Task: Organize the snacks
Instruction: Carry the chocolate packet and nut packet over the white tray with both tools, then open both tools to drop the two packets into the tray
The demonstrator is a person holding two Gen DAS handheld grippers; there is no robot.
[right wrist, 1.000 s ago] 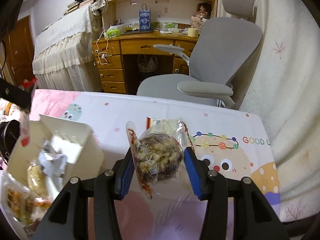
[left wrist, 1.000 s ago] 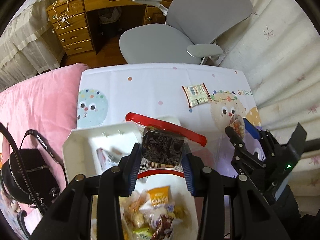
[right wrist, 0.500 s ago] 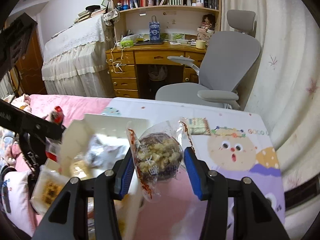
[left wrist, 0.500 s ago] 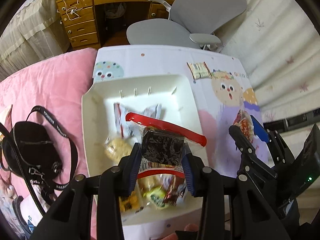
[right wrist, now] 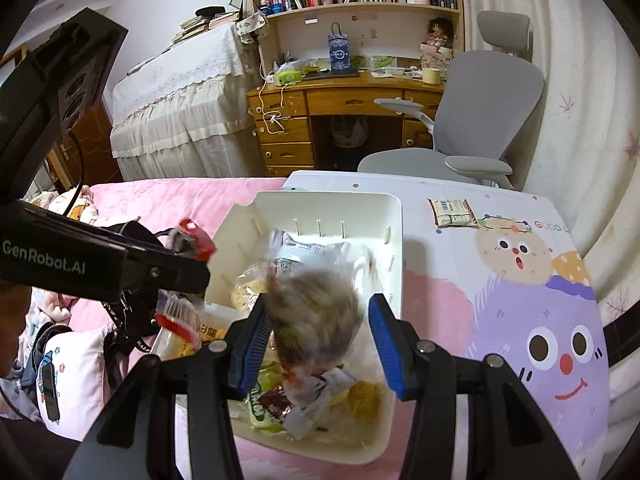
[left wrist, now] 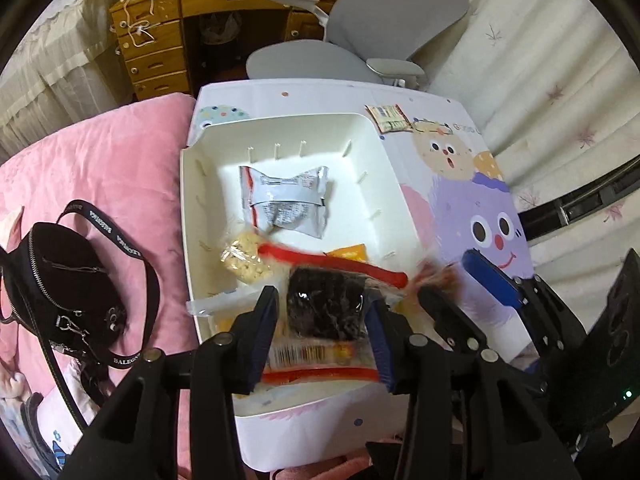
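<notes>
A: Snacks: where are they?
B: Left gripper (left wrist: 322, 322) clamps a dark pack (left wrist: 326, 308) over the bin (left wrist: 280, 130). Right gripper (right wrist: 316, 332), fingers apart, lets a blurred bag (right wrist: 316, 320) go.
A: Advice?
B: Release low, inside the walls.

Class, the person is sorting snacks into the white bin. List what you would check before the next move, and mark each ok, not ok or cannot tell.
1. Left gripper pinches the dark square snack in a clear wrapper: ok.
2. That snack hangs over the white plastic bin: ok.
3. Right gripper rid of the pale round snack: cannot tell; jaws apart, snack blurred between them.
4. Room in the bin: ok; only a silver packet lies at its far end.
5. Every snack collected: not ok; a beige packet lies on the patterned table.
</notes>
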